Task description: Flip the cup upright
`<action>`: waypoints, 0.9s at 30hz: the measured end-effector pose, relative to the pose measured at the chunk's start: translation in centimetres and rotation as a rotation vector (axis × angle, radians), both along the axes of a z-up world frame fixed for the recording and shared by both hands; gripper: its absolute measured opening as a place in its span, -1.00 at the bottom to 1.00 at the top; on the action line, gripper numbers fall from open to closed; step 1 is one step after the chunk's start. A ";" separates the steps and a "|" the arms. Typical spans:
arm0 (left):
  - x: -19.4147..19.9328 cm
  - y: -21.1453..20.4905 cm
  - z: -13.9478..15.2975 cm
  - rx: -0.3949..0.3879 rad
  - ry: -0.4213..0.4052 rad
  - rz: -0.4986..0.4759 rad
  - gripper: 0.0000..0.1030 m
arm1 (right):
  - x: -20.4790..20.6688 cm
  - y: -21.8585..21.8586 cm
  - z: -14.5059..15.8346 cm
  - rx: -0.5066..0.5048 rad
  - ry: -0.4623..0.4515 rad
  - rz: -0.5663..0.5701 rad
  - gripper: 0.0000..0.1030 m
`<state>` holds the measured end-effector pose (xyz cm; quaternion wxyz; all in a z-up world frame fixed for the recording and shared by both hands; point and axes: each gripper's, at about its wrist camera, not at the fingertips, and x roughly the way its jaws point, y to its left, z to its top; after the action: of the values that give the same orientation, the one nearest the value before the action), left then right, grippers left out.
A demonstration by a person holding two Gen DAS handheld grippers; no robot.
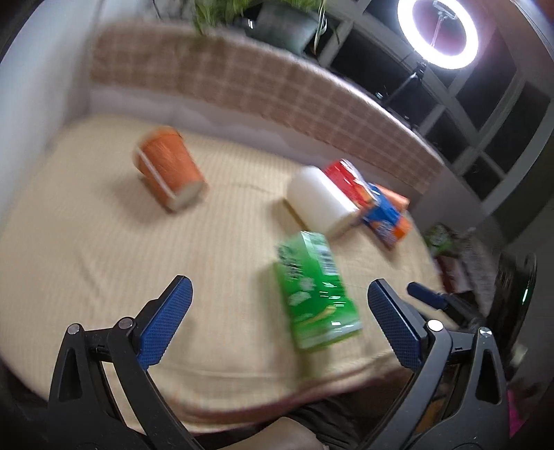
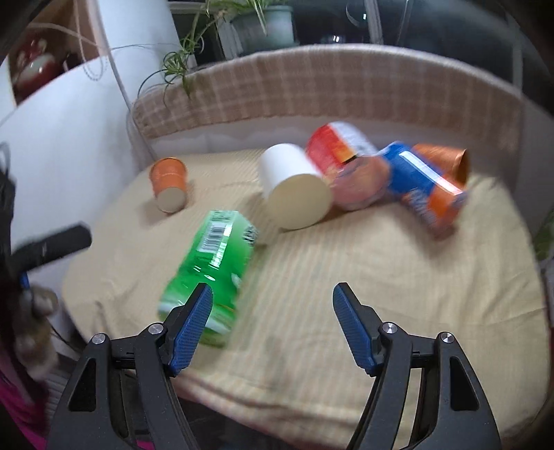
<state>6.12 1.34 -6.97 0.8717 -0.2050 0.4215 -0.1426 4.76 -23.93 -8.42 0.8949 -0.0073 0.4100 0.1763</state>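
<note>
While both views are smeared by motion blur, the left gripper [image 1: 278, 294] shows its two blue-padded fingers [image 1: 162, 322] spread wide with nothing between them, poised over the near edge of the cloth-covered counter [image 1: 86, 242]. The right gripper [image 2: 271, 301] is likewise spread wide and holds nothing; its left finger overlaps the green carton [image 2: 211, 270] in the picture, but whether they touch cannot be told.

Nearest the grippers lies that one green carton [image 1: 313, 290], on its side. Beyond it are three cups, all lying on their sides. One white cup [image 2: 294, 187] lies in the middle of the counter, its mouth turned toward the right wrist camera. One orange cup [image 2: 168, 183] lies alone toward the far left corner, well apart from the rest, mouth also toward that camera. A second orange cup [image 2: 441, 161] lies at the far right, partly hidden behind the packages.

Two snack packages lie just beside the white cup: one red and white [image 2: 341, 143], touching or nearly touching it, and one blue and orange [image 2: 424, 188] to its right.

One checked cushion or padded ledge [image 2: 311, 86] borders the far side of the counter, with one potted plant [image 2: 263, 24] behind it. One lit ring light [image 1: 438, 29] stands at the upper right of the left wrist view.
</note>
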 end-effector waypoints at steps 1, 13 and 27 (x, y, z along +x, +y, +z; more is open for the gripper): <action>0.8 -0.1 -0.4 -0.046 0.037 -0.017 0.96 | -0.3 -0.2 0.1 -0.016 -0.014 -0.012 0.40; 7.1 -2.3 -4.8 -0.214 0.288 -0.061 0.65 | -3.1 -5.1 0.3 0.019 -0.018 -0.139 0.40; 8.7 -4.4 -6.7 -0.200 0.335 -0.088 0.30 | -3.5 -5.1 -0.1 0.022 -0.022 -0.141 0.41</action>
<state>14.82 -3.06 -13.63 0.7577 -0.2929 0.5529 -0.1855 1.27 -29.01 -8.51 0.9095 0.0298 0.3978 0.1173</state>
